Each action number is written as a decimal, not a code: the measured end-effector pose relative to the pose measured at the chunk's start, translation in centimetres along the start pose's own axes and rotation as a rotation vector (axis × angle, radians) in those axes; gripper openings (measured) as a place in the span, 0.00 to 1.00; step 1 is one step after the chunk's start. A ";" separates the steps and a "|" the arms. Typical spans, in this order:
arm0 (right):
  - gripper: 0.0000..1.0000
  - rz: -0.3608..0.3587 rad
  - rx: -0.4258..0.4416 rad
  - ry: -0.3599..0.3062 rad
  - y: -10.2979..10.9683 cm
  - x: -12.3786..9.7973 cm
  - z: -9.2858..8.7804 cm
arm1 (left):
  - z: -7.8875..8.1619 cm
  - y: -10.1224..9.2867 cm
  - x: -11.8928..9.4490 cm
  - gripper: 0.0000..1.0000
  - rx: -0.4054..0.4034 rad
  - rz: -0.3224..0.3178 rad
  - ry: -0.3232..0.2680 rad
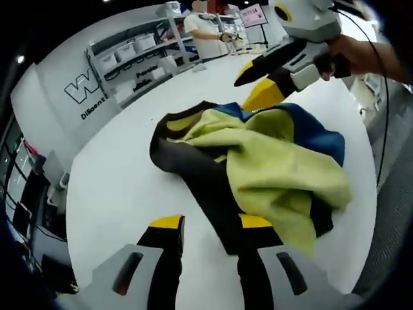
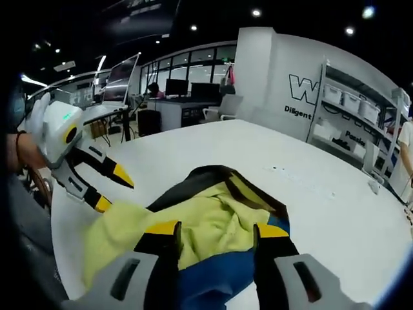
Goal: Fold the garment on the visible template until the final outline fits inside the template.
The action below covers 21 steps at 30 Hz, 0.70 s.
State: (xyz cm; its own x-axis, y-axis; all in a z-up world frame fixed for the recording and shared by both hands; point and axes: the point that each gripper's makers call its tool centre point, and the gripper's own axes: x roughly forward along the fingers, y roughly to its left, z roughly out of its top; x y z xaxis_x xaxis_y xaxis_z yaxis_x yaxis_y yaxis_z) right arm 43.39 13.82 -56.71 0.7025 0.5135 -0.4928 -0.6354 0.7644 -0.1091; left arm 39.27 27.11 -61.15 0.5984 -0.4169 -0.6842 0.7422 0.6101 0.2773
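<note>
On the white table (image 1: 122, 194) in front of you the garment (image 1: 271, 168) lies in a rumpled heap, yellow-green cloth bunched on top, a black band running along one edge and blue fabric showing underneath at the far side. Your left gripper (image 1: 210, 236), seen in the left gripper view, has its yellow-tipped jaws spread, with the black strip of the garment running down between them; whether either jaw touches the cloth is hard to say from this angle. Your right gripper (image 1: 255, 87) comes in from the far side of that view, jaws parted, the lower yellow tip right at the blue edge of the heap, and your hand (image 1: 361, 55) wraps its handle. Switch to the right gripper view and the right gripper (image 2: 216, 236) sits low over the garment (image 2: 213, 219), jaws apart with yellow and blue cloth between them, while the left gripper (image 2: 113, 187) reaches in from the left with its jaws open just beside the yellow edge. Shelves (image 2: 352, 116) with white bins stand against the wall past the table, and a person (image 1: 206, 32) in a white shirt stands by them.
</note>
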 end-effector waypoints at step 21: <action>0.13 0.103 -0.032 0.166 1.9 -0.3 -5.6 | -1.0 -2.8 1.1 0.19 0.136 -0.170 0.023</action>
State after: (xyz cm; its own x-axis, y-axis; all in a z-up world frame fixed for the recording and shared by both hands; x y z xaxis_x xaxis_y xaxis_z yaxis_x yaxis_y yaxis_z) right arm 40.19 12.95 -61.60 0.5723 0.5149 -0.6383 -0.7131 0.6968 -0.0772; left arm 37.56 25.58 -63.34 0.4555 -0.4898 -0.7434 0.8665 0.4355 0.2440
